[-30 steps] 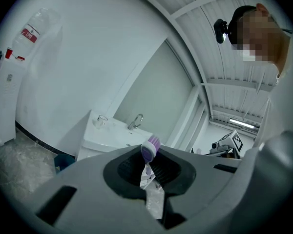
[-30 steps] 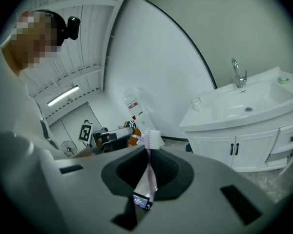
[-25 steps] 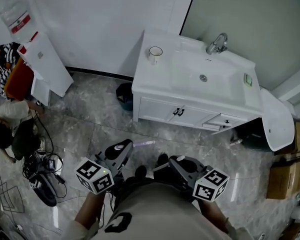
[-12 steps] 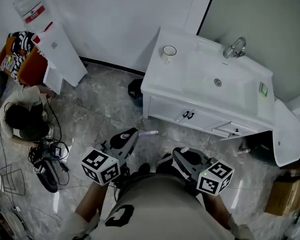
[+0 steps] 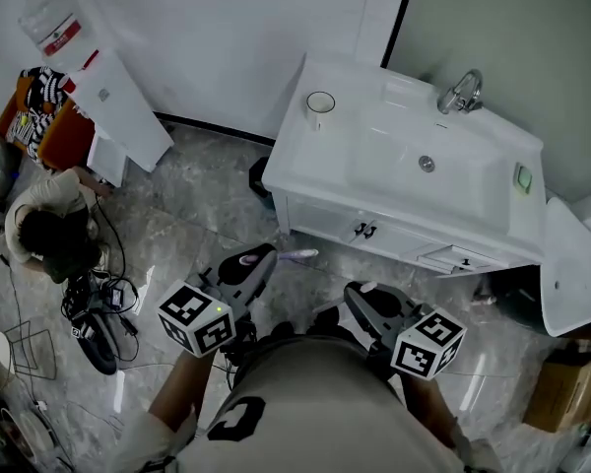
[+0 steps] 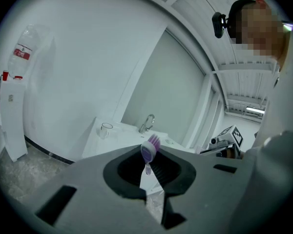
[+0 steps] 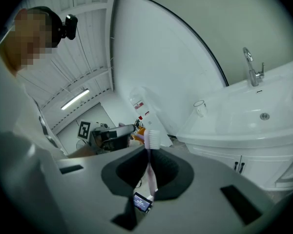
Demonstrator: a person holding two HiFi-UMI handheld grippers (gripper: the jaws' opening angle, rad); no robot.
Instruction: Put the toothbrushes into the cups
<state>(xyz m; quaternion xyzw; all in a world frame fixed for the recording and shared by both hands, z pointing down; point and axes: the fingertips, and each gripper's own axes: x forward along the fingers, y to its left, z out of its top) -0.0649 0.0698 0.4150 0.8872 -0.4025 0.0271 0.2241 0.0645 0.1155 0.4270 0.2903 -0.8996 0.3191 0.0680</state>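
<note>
Left gripper (image 5: 267, 255) pinches a purple toothbrush (image 6: 148, 149); right gripper (image 5: 355, 290) pinches a pale pink toothbrush (image 7: 151, 172). Clear cup (image 5: 320, 103) at twelve o'clock.

I'm looking at a bathroom corner set up inside a workroom. The bathroom part is a white vanity cabinet (image 5: 374, 236) with a sink basin (image 5: 389, 170), a chrome faucet (image 5: 459, 92) and a glass cup (image 5: 320, 104), over grey marble-look floor tiles (image 5: 182, 220). The workroom part is a water dispenser (image 5: 108, 116), tangled cables (image 5: 87, 308), cardboard boxes (image 5: 563, 392) and a person (image 5: 49, 236) sitting on the floor.
</note>
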